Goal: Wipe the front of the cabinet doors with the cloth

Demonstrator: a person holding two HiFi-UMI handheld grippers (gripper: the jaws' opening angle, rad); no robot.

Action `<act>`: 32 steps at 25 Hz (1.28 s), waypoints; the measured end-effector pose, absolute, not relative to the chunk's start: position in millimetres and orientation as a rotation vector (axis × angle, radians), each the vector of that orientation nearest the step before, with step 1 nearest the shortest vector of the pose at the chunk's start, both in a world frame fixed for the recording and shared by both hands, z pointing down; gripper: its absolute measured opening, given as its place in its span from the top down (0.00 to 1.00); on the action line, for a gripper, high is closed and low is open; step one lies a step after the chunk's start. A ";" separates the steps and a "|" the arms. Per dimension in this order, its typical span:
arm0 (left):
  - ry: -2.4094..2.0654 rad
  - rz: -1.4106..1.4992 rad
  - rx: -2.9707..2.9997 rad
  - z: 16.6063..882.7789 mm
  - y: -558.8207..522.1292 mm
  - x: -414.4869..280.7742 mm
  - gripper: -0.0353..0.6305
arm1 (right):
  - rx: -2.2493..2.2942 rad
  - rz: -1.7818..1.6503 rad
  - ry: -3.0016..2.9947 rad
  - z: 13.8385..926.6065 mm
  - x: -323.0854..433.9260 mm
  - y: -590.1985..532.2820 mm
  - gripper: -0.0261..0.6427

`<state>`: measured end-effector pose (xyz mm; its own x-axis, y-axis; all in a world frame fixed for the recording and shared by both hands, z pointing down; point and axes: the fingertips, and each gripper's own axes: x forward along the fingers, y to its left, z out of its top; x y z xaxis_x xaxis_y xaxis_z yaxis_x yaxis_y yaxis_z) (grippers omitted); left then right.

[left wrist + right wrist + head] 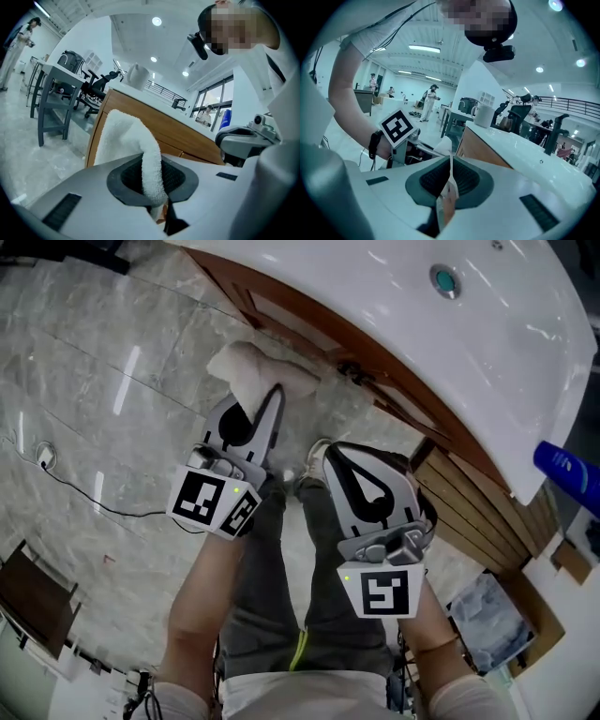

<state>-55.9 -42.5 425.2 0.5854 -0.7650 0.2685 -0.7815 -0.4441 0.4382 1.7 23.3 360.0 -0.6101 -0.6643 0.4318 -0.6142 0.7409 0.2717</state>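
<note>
1. The cloth [251, 367], white and fluffy, is bunched just before the cabinet doors [389, 399], near their left end in the head view. I cannot tell whether it touches the wood or hangs just off it.
2. The left gripper [152, 183] has its jaws closed on the cloth. A thick fold runs down between the pads, and the rest billows out past the jaw tips toward the doors.
3. The right gripper [449, 180] sits further from the doors than the cloth, to the left gripper's right. Its jaws are together, and I can make out nothing held between them.
4. Judged from this, the step in hand is bringing the cloth onto the door front, or the very start of a stroke. No wiped patch shows on the wood.
5. The next move likely calls for pressing the loose bulk of the cloth flat against the door and sweeping it along the panel. The pinch must stay firm so the fold does not slip out.
6. Above the doors the white desk [469, 352] overhangs them, with a blue bottle [567, 465] at its right end. Below the doors lies the marble floor [94, 381].
</note>
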 end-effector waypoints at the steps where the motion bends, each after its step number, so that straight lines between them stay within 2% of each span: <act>1: -1.235 0.040 2.291 413.7 -41.8 -58.3 0.86 | 0.966 -0.136 -2.428 348.6 0.7 22.3 0.89; 7: -1.258 0.012 2.298 347.8 -41.4 -66.9 0.86 | 0.940 -0.176 -2.441 295.1 -4.0 18.1 0.89; 17: -1.279 0.004 2.338 282.4 -39.1 -87.4 0.86 | 0.910 -0.181 -2.487 259.3 -34.8 10.2 0.89; 32: -1.403 -0.101 2.339 154.4 -30.9 -118.0 0.86 | 0.959 -0.270 -2.481 148.0 -27.8 8.9 0.89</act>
